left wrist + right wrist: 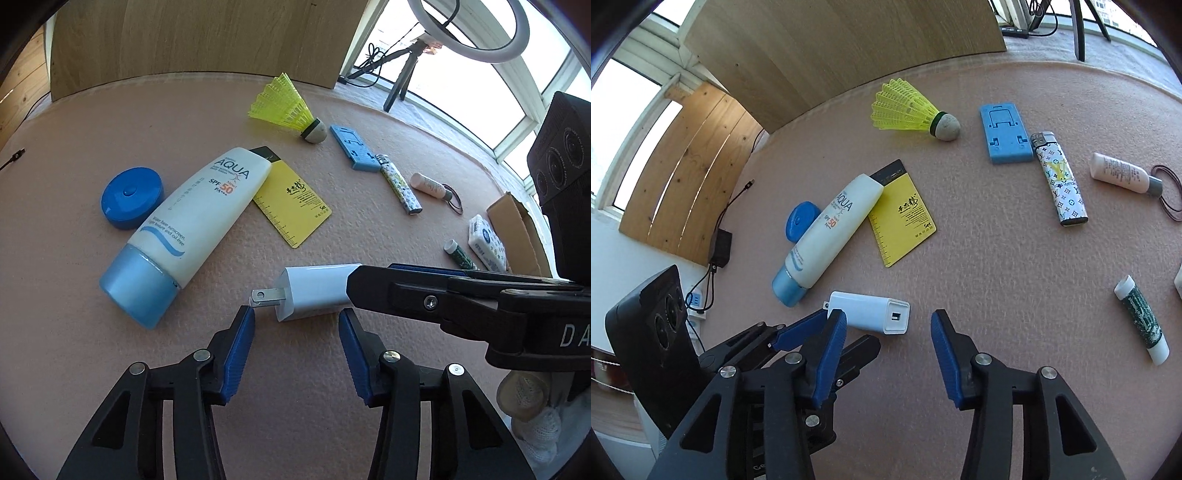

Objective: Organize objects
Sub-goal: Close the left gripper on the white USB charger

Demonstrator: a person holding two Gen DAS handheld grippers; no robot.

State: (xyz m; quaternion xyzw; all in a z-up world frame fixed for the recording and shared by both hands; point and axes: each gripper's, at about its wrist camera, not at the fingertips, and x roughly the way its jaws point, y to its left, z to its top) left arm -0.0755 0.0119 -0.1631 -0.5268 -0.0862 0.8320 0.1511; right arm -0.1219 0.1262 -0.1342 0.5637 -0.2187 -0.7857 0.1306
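Note:
A white USB charger lies on its side on the pink mat, prongs pointing left in the left wrist view. My left gripper stands open just short of it, with the left fingertip near the prongs and neither pad pressing. My right gripper is open too. The charger's socket end lies between its fingertips, against the left one and well clear of the right one. Seen from the left wrist, the right gripper's fingers come in from the right and cover the charger's far end.
Beyond the charger lie a sunscreen tube, a blue round case, a yellow ruler card, a yellow shuttlecock, a blue phone stand and a patterned lighter. To the right are small tubes and a cardboard box.

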